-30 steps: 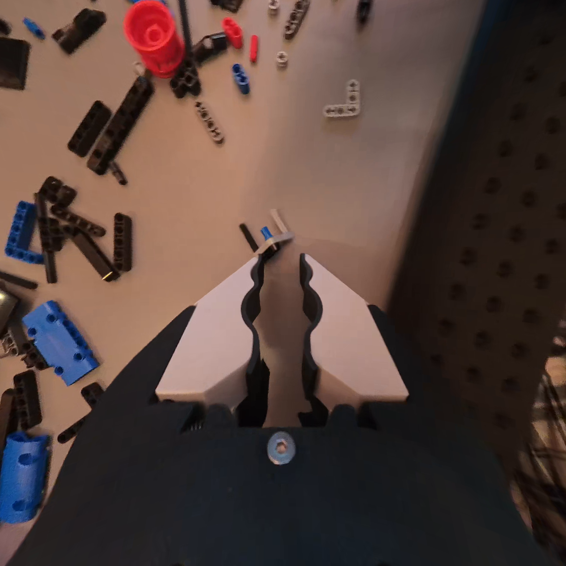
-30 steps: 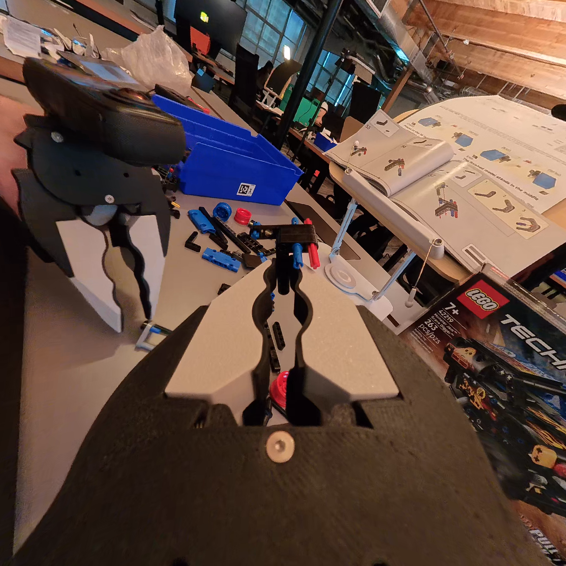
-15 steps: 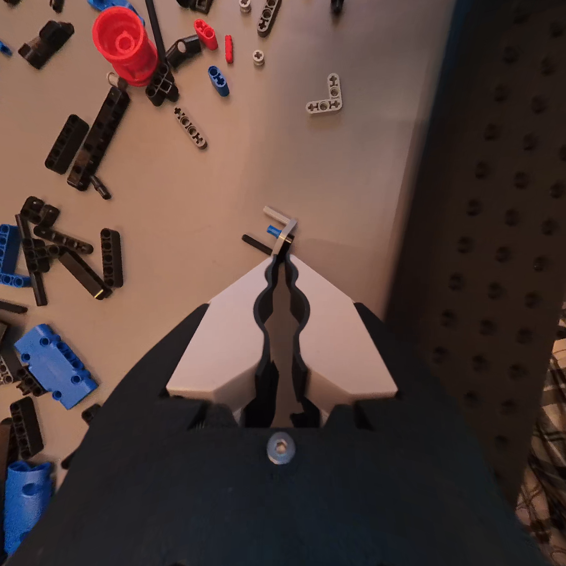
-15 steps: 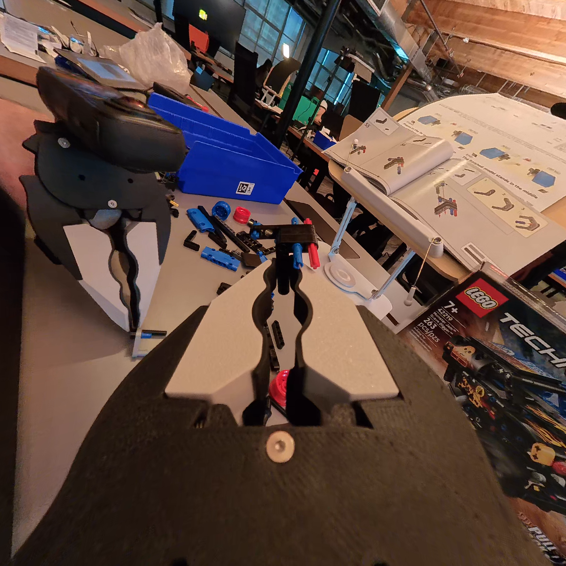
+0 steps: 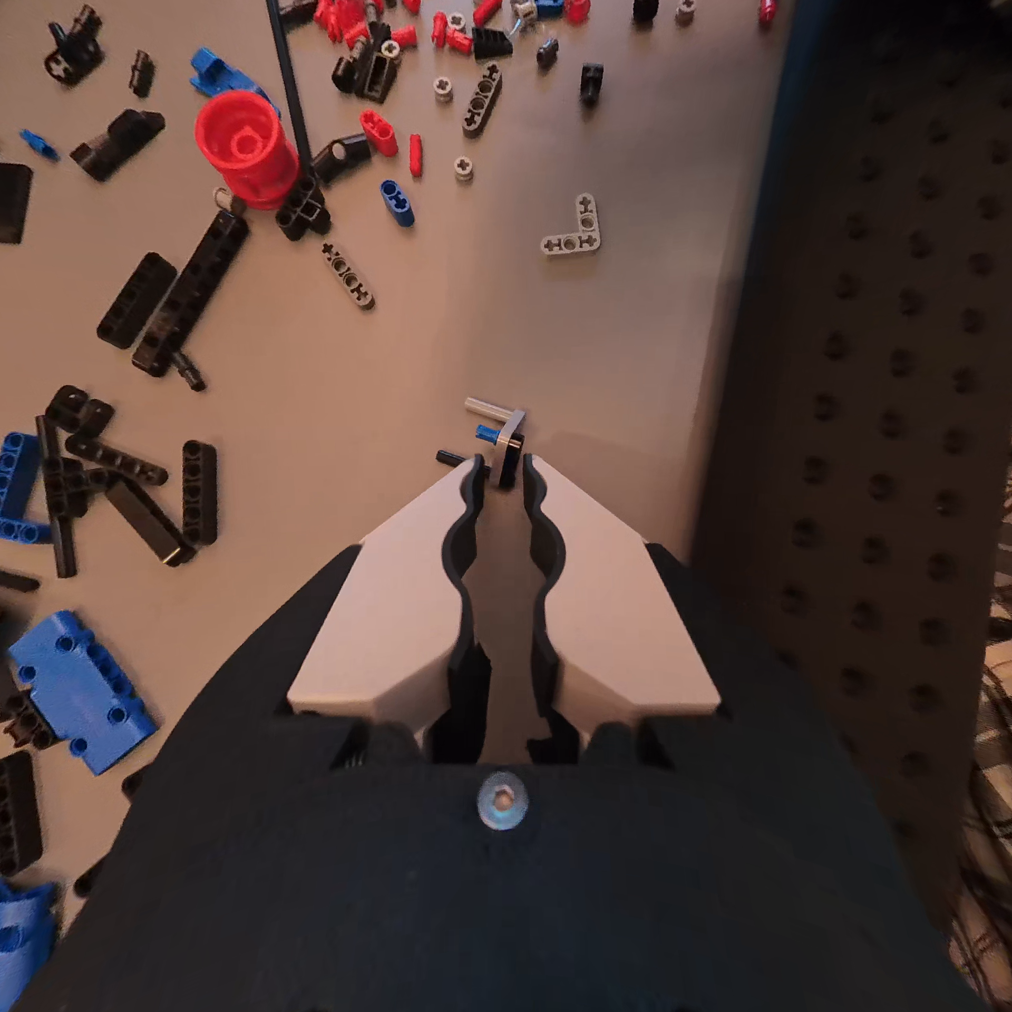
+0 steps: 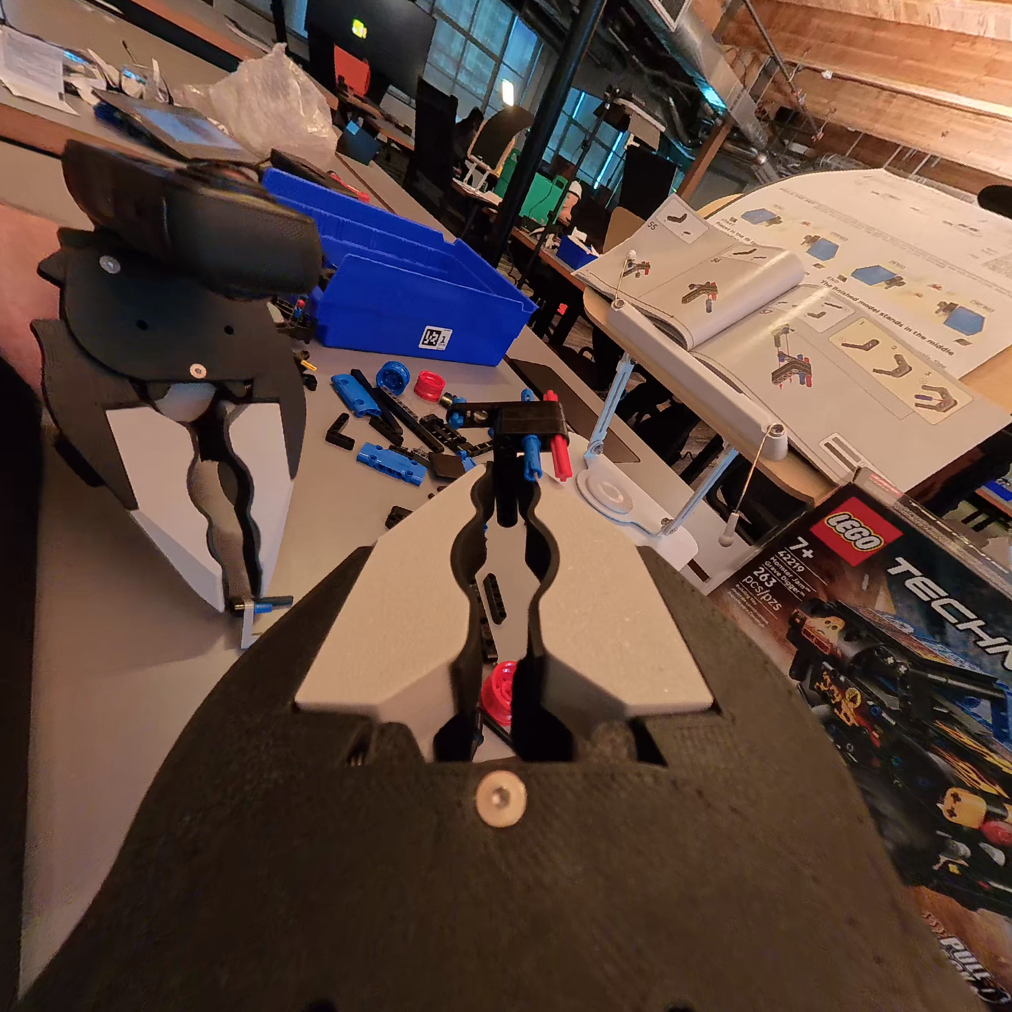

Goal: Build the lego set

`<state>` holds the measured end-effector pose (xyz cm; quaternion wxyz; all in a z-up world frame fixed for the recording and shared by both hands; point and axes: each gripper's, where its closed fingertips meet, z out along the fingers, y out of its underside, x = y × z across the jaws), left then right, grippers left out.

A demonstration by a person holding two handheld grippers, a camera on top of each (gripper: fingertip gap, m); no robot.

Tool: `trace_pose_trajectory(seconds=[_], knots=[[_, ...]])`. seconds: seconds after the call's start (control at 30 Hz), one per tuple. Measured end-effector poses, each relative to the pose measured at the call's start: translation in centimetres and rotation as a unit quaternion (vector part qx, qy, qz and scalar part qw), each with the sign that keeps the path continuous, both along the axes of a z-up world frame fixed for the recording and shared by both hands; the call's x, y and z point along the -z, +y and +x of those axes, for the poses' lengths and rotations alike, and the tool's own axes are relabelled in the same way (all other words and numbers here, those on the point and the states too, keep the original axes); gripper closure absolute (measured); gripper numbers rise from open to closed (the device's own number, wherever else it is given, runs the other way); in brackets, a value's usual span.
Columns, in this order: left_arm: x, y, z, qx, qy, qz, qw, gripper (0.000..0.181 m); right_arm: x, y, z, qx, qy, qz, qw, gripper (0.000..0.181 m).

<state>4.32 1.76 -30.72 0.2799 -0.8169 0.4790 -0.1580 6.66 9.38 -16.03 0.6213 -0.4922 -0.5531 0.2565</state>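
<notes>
My left gripper (image 5: 501, 465) points down at the table, its jaws a little apart. A small grey piece (image 5: 506, 443) with a blue pin, a grey axle and a black pin stands between the fingertips. A gap shows at the left pad. In the right wrist view this gripper (image 6: 246, 597) stands upright at the left, and the piece (image 6: 249, 619) rests on the table at its tips. My right gripper (image 6: 506, 493) is shut on the stem of a black assembly (image 6: 525, 421) with blue and red pins, held above the table.
Loose black, blue and red parts lie scattered, among them a red hub (image 5: 243, 148) and a grey L-shaped beam (image 5: 575, 230). A dark perforated panel (image 5: 876, 383) stands at the right. A blue bin (image 6: 410, 295), an open instruction booklet (image 6: 794, 306) and the set's box (image 6: 876, 657) are nearby. Spacing between my two grippers at the tips: around 15 centimeters. Left tips and right tips are each some 15 centimeters from the red hub (image 5: 243, 148).
My left jaws closed on the small grey piece half a second ago and have since parted; the piece stays at the tips. The right gripper keeps its hold, unmoved.
</notes>
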Motion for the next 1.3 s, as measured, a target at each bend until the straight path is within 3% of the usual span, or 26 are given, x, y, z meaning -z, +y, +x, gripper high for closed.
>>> trace_pose_trajectory(seconds=[0.3,0.87,1.03,1.3], knots=[[0.0,0.2,0.1,-0.015,-0.025,-0.009,1.0,0.175,0.1,0.0,0.0,-0.001,-0.002,-0.002,1.0,0.176],[-5.1,1.9,-2.1,-0.072,-0.2,-0.082,0.974,0.175,0.6,0.1,-0.1,-0.003,-0.011,-0.012,1.0,0.176],[-6.0,2.4,-3.0,-0.082,-0.231,-0.086,0.966,0.175,2.5,0.0,-0.5,-0.02,-0.055,-0.043,0.997,0.176],[-7.2,2.0,-3.6,-0.062,-0.237,-0.054,0.968,0.175,9.4,-2.2,-1.6,-0.071,-0.22,-0.079,0.97,0.176]])
